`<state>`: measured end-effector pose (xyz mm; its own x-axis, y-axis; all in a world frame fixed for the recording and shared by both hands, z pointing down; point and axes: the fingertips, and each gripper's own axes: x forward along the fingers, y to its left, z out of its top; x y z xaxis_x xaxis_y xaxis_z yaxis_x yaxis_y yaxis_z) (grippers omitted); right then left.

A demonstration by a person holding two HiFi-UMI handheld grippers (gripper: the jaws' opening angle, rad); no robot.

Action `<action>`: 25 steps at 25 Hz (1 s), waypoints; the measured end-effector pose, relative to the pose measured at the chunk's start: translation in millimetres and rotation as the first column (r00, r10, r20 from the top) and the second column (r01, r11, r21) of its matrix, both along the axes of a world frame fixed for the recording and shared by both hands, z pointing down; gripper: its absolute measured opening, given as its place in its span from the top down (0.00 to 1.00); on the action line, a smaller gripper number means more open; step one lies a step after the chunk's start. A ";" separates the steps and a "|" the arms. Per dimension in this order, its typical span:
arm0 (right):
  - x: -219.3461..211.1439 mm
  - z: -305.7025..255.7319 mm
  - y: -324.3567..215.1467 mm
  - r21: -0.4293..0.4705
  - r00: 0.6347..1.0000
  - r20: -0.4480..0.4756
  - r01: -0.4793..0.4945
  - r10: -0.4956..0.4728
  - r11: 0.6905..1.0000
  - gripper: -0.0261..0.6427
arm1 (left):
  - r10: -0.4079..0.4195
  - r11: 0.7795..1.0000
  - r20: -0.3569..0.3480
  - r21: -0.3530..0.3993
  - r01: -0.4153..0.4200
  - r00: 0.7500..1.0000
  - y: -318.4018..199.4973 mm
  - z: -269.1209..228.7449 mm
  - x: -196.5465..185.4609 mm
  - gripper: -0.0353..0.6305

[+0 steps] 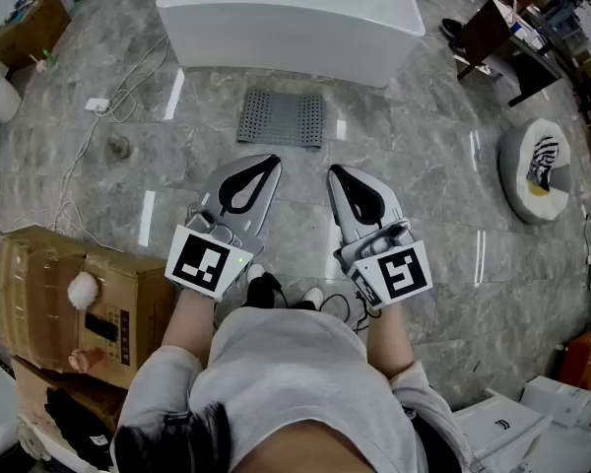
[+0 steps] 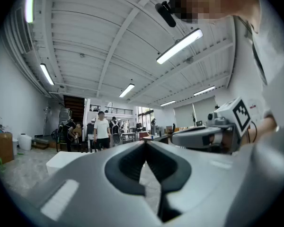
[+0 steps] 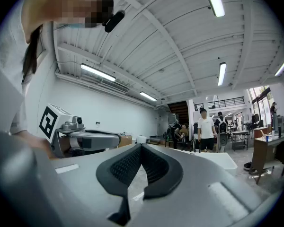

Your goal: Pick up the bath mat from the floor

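Head view: both tools held level, side by side, above the grey marbled floor point(image 1: 424, 156). Left tool point(image 1: 273, 162) has its jaws closed tip to tip with nothing between them; the left gripper view shows the dark pads meeting at the front, with only floor seen through the oval gap behind. Right tool point(image 1: 333, 171) is the same: jaws together, empty, pads touching at the tip in the right gripper view. Marker cubes point(image 1: 209, 261) sit at the rear of each tool, close to the person's body.

Bath mat point(image 1: 282, 118) is grey, perforated and roughly rectangular, lying flat on the floor. It lies ahead of both tool tips, about centred between them but slightly nearer the left tool's line. It is apart from both tools, neither touching it. The mat's far edge is just beside the white bathtub point(image 1: 295, 13), and I cannot tell whether they touch.

A cardboard box point(image 1: 59, 284) is on the left near the person, and a cable point(image 1: 89, 146) trails on the floor left of the mat. A round white object point(image 1: 537, 170) is on the floor far right, well apart from the mat. In both gripper views, people point(image 2: 102, 129) stand in the background.
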<state>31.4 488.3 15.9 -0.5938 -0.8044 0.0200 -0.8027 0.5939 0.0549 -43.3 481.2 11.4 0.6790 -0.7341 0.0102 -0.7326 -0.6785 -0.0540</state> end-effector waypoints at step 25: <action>-49.1 11.4 -26.6 -0.005 0.996 0.027 -0.083 0.083 0.997 0.96 | 0.059 0.998 -0.006 0.010 -0.059 0.998 -34.9 11.3 -58.5 0.94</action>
